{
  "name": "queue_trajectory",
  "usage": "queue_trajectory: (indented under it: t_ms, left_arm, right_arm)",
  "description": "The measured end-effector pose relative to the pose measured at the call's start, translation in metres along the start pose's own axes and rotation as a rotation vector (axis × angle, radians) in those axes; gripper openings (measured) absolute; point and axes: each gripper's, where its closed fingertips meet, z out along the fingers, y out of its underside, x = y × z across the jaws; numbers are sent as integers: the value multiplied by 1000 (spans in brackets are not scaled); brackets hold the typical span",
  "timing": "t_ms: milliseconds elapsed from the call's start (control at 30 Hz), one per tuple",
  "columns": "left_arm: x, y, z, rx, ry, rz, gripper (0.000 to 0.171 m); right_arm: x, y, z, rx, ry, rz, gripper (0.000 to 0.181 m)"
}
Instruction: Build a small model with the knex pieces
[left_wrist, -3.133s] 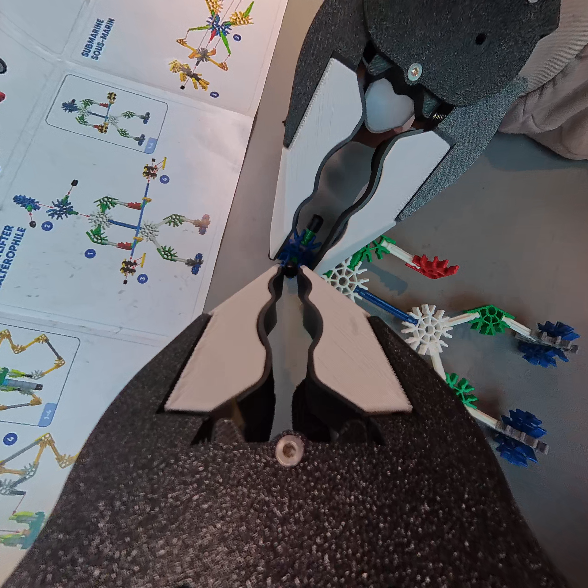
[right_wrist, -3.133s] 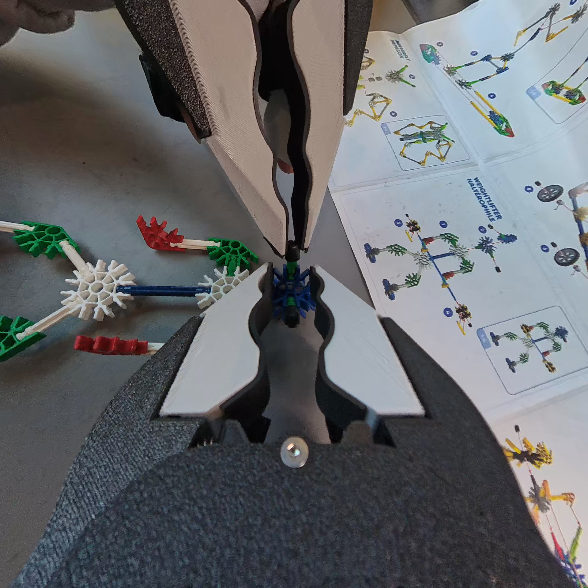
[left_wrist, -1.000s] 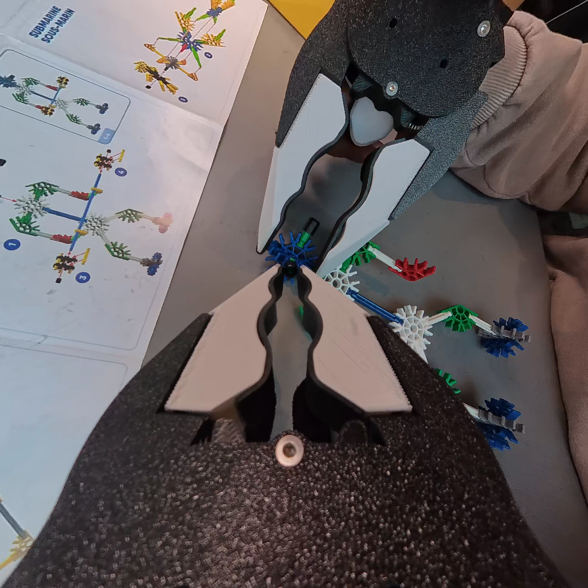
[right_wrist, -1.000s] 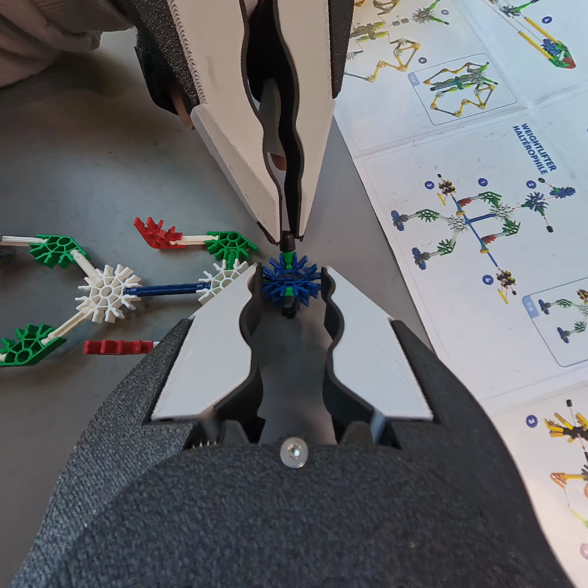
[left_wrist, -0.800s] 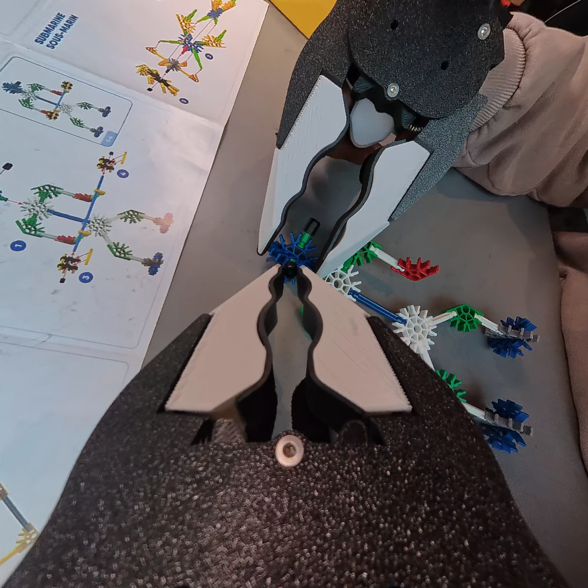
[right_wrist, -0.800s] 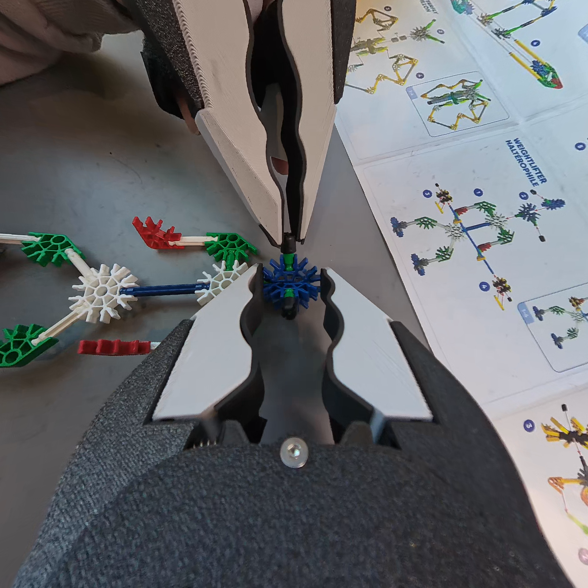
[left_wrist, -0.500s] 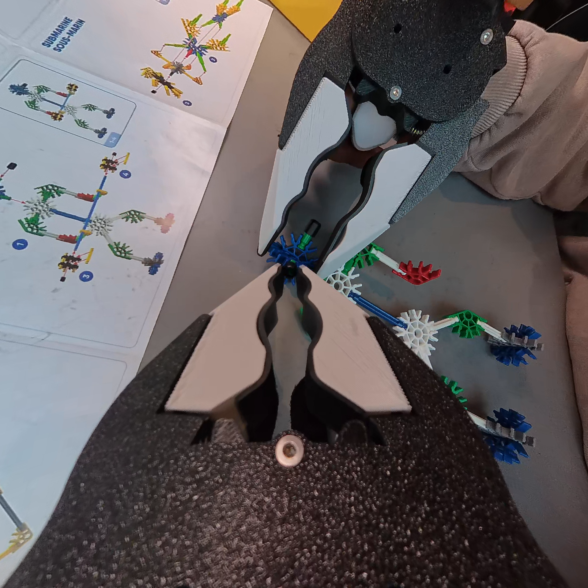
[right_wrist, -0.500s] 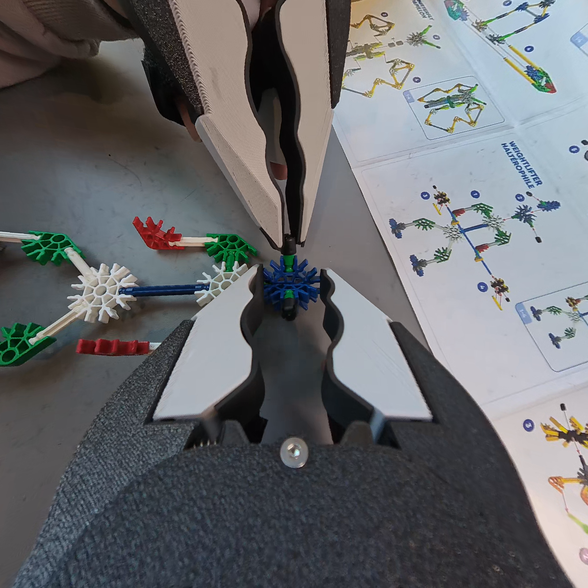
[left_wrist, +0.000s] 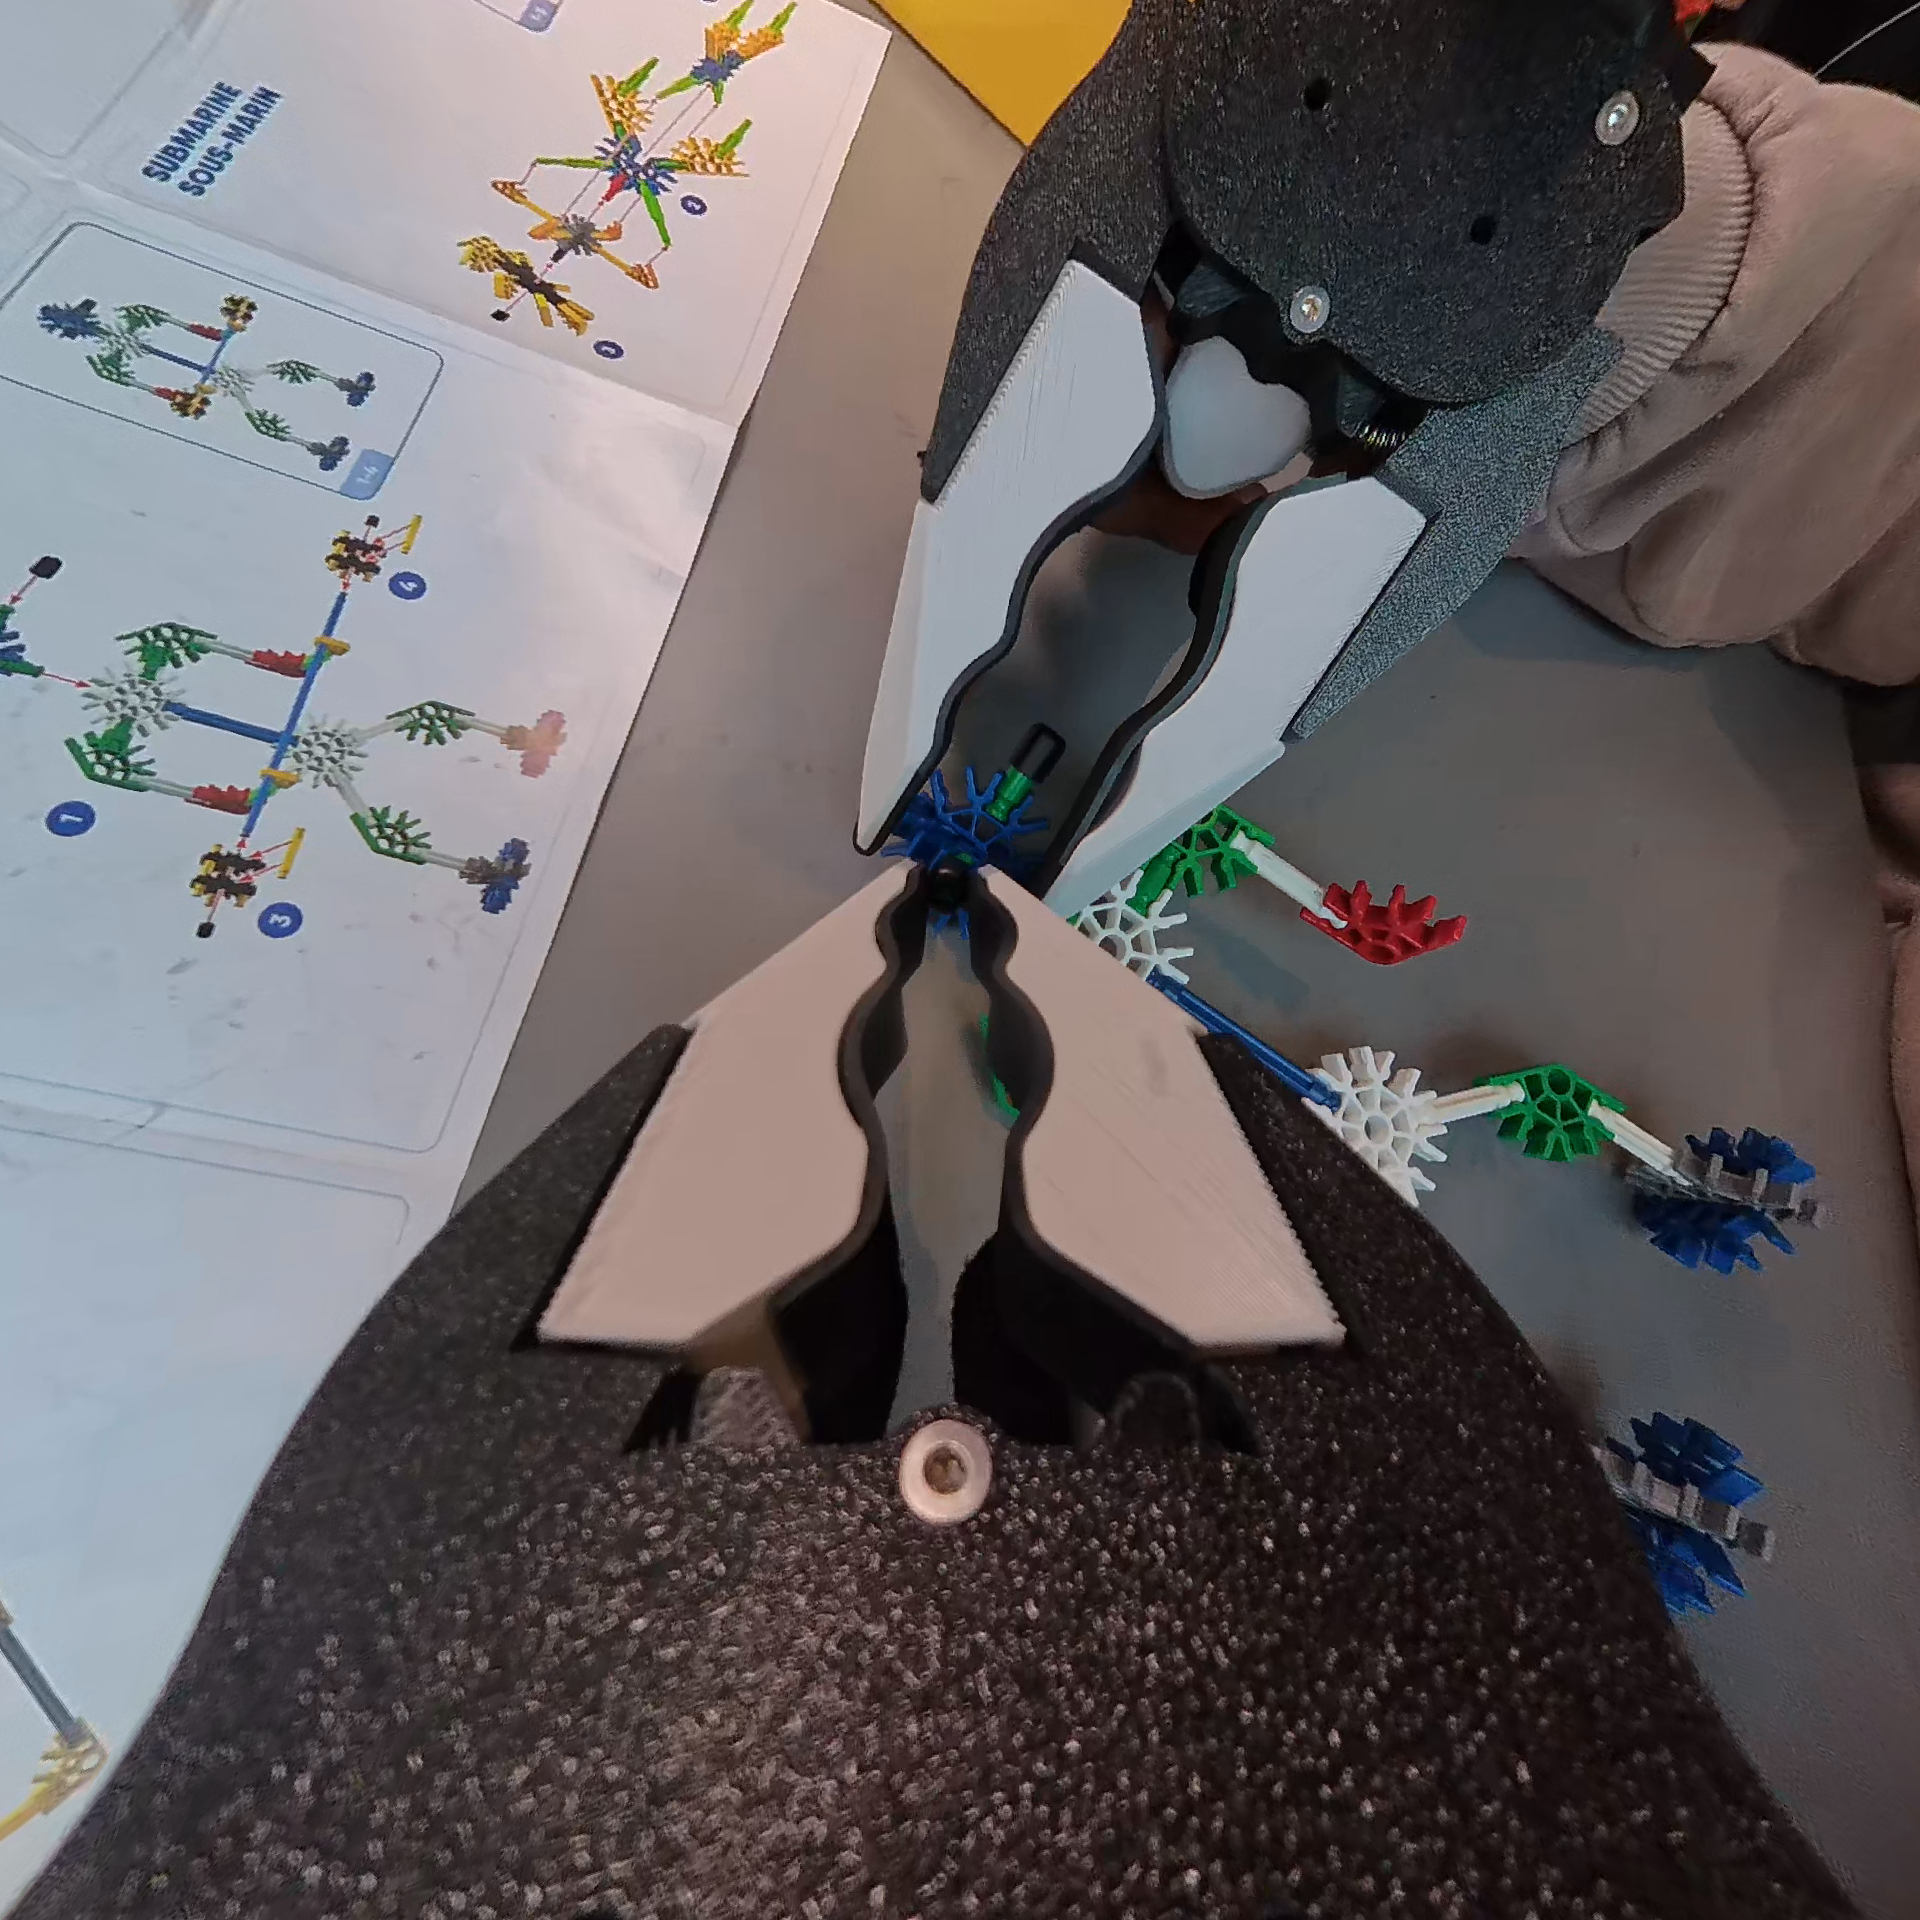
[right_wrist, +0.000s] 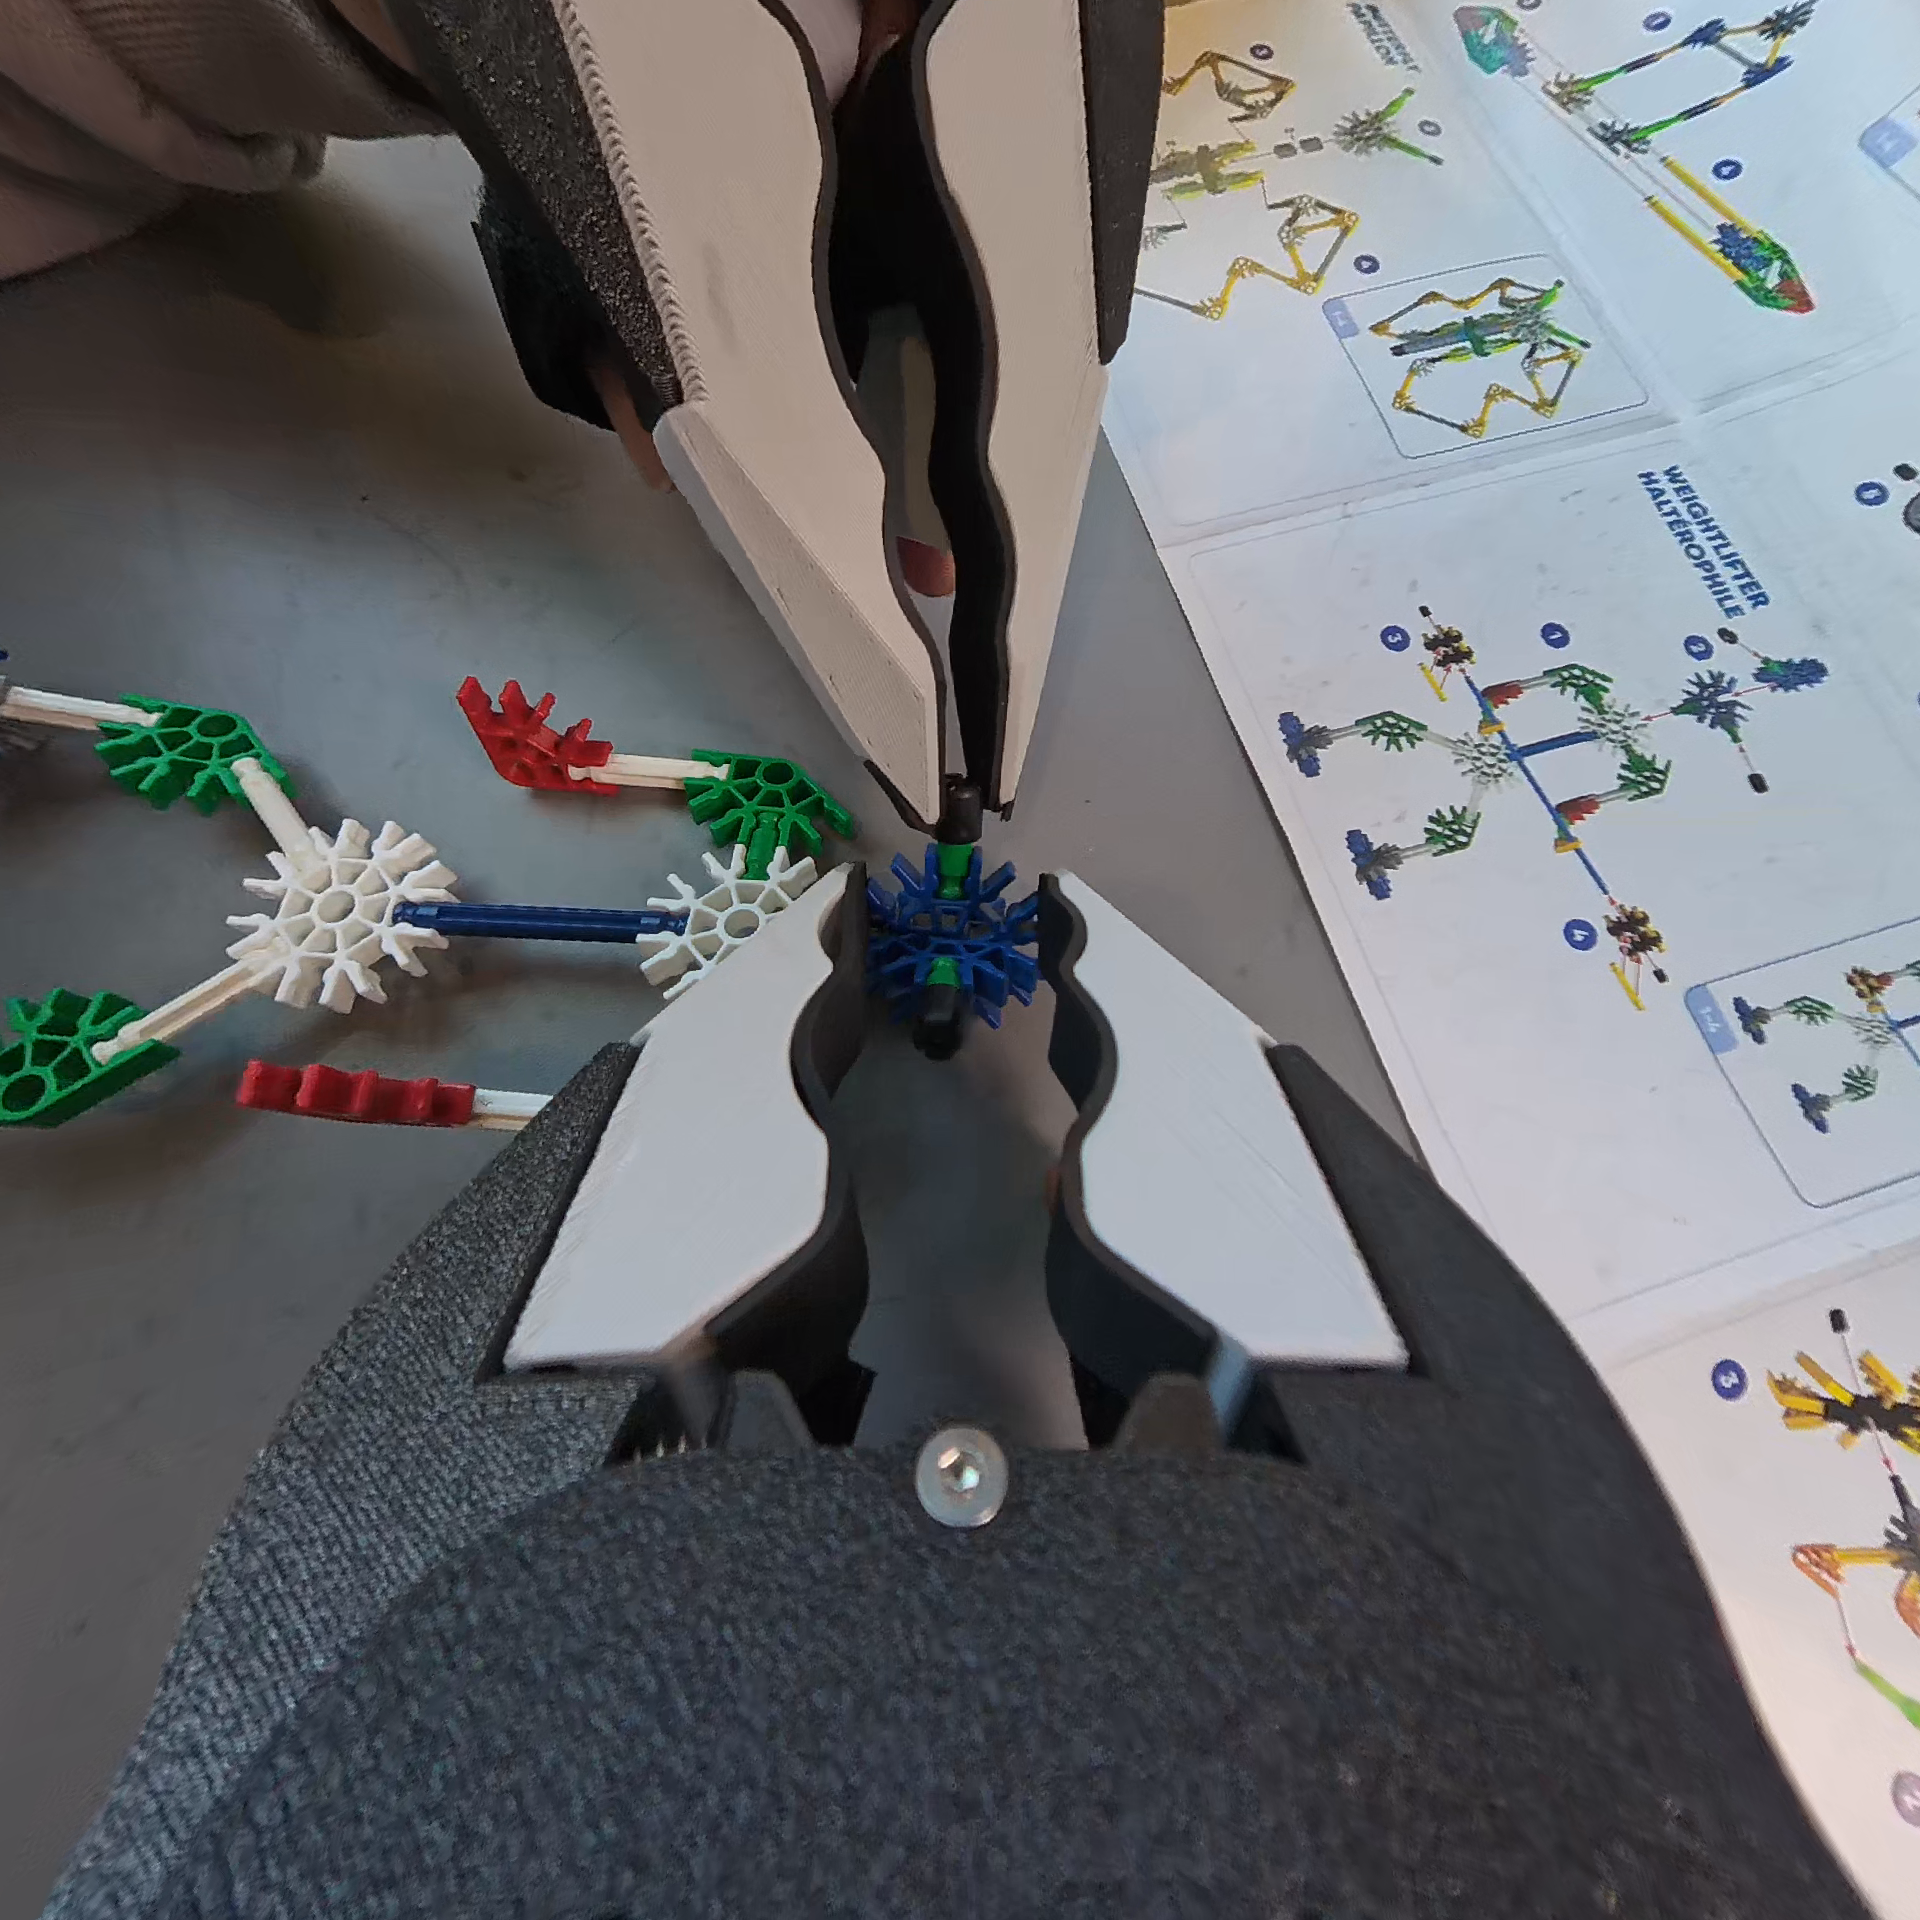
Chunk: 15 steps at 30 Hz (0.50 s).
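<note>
A blue snowflake connector (right_wrist: 951, 935) has a green rod with black end caps (right_wrist: 935, 1023) through it. My left gripper (left_wrist: 945, 883) is shut on one black cap of that rod; it also shows in the right wrist view (right_wrist: 961, 805), coming down from the top. My right gripper (right_wrist: 951, 894) is open, its jaws standing on either side of the blue connector (left_wrist: 961, 826), close to its edges. It shows in the left wrist view (left_wrist: 961, 862), where the rod's far cap (left_wrist: 1034, 748) lies between its fingers.
A partly built model of white (right_wrist: 338, 914), green and red connectors on rods lies on the grey table, also seen in the left wrist view (left_wrist: 1377, 1117). A printed instruction sheet (left_wrist: 312, 520) covers the other side (right_wrist: 1558, 831). A beige sleeve (left_wrist: 1714, 416) is behind the right gripper. Only a small space, under 4 cm, lies between the two pairs of fingers.
About three seconds ago the right jaws were shut on the blue connector; they have since opened around it. Over the last second both grippers have barely moved.
</note>
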Motion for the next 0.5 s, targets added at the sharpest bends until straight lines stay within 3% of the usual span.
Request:
queue_trajectory:
  t_ms: [233, 500]
  left_arm:
    - [-2, 1, -7, 17, 21, -53, 6]
    - [-5, -10, -37, 88, 4, -79, 17]
  right_arm:
    - [2, -4, 2, 15, 30, -19, 33]
    - [9, -24, -24, 117, 58, -14, 44]
